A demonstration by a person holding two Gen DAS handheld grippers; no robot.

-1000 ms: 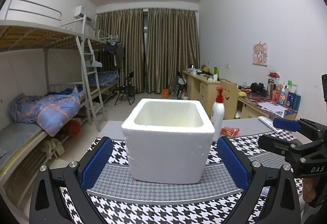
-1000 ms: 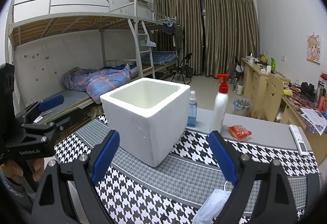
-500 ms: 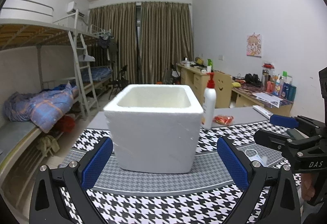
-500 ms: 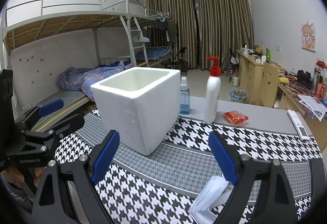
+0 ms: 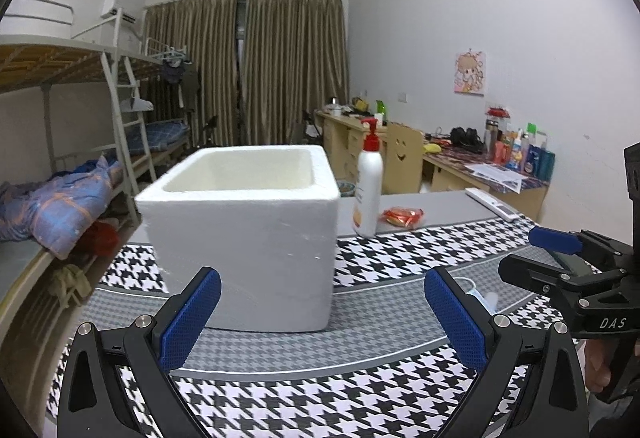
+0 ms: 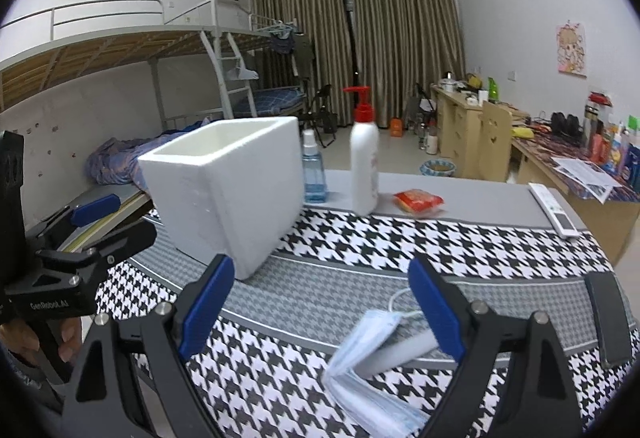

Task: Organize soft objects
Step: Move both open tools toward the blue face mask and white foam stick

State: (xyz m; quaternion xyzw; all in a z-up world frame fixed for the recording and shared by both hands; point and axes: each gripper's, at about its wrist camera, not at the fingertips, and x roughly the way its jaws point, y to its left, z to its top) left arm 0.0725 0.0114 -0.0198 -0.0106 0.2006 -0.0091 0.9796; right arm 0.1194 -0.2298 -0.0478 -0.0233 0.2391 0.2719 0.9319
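A white foam box (image 5: 244, 238) stands open-topped on the houndstooth tablecloth (image 5: 360, 406); it also shows in the right wrist view (image 6: 228, 194). My left gripper (image 5: 320, 318) is open and empty just in front of the box. My right gripper (image 6: 320, 302) is open and empty, above a folded blue face mask (image 6: 372, 358) lying on the cloth between its fingers. A corner of the mask (image 5: 482, 302) shows in the left wrist view beside the right gripper's body (image 5: 572, 278).
A white pump bottle with red cap (image 6: 365, 158), a blue spray bottle (image 6: 314, 170), a red snack packet (image 6: 418, 200) and a white remote (image 6: 554, 208) sit at the table's far side. A dark phone (image 6: 608, 318) lies at right. Bunk bed left, desks right.
Both grippers have shifted right and lower. The box now sits further left in both views, and the mask has come more fully into the right wrist view.
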